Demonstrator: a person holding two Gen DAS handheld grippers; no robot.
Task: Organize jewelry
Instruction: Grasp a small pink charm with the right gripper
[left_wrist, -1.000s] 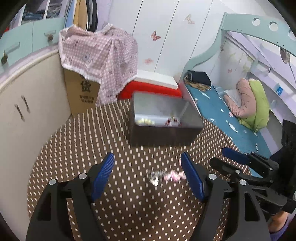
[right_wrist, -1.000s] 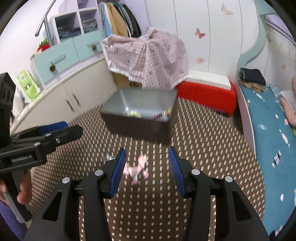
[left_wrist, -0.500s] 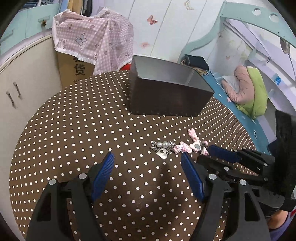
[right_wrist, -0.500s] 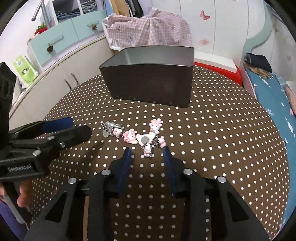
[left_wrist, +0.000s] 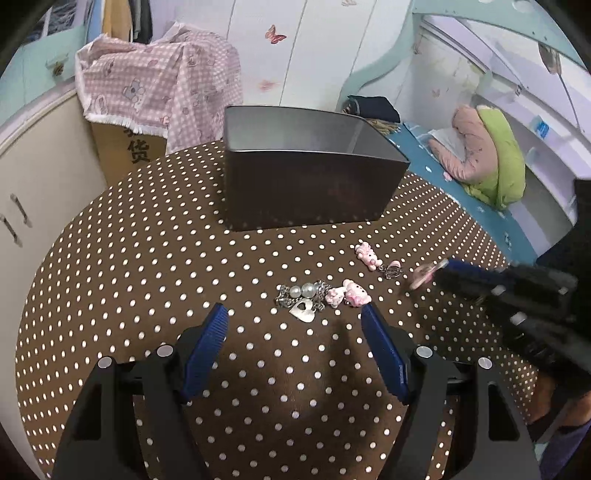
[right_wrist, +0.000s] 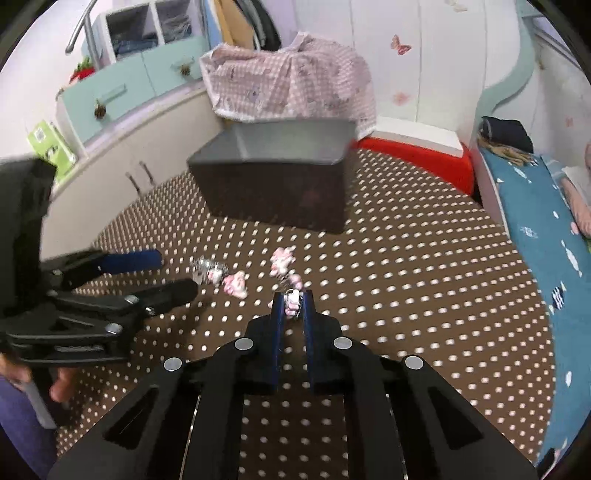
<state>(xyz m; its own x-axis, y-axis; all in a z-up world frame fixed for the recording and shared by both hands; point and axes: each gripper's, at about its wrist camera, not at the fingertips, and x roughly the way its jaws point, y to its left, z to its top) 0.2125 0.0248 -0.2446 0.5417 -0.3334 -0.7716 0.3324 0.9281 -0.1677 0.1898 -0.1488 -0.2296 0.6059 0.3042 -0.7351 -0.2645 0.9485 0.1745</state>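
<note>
A pink charm bracelet (left_wrist: 365, 254) and a silver pearl bracelet with a heart pendant (left_wrist: 301, 297) lie on the brown polka-dot table (left_wrist: 147, 266), in front of a dark metal box (left_wrist: 306, 184). My left gripper (left_wrist: 295, 347) is open, just short of the pearl bracelet. My right gripper (right_wrist: 292, 306) is shut on one end of the pink charm bracelet (right_wrist: 282, 264); it also shows in the left wrist view (left_wrist: 436, 269). The pearl bracelet (right_wrist: 210, 271) is blurred in the right wrist view, and the box (right_wrist: 277, 181) stands behind it.
A cardboard box under a pink checked cloth (left_wrist: 155, 88) stands behind the table. A bed with a teal sheet (right_wrist: 546, 236) runs along the right. Cream cabinets (right_wrist: 122, 147) line the left. A red-and-white stool (right_wrist: 417, 147) sits beyond the table.
My right gripper has closed on the end of the pink charm bracelet and drawn it to the right. The left gripper stayed open and came lower toward the pearl bracelet.
</note>
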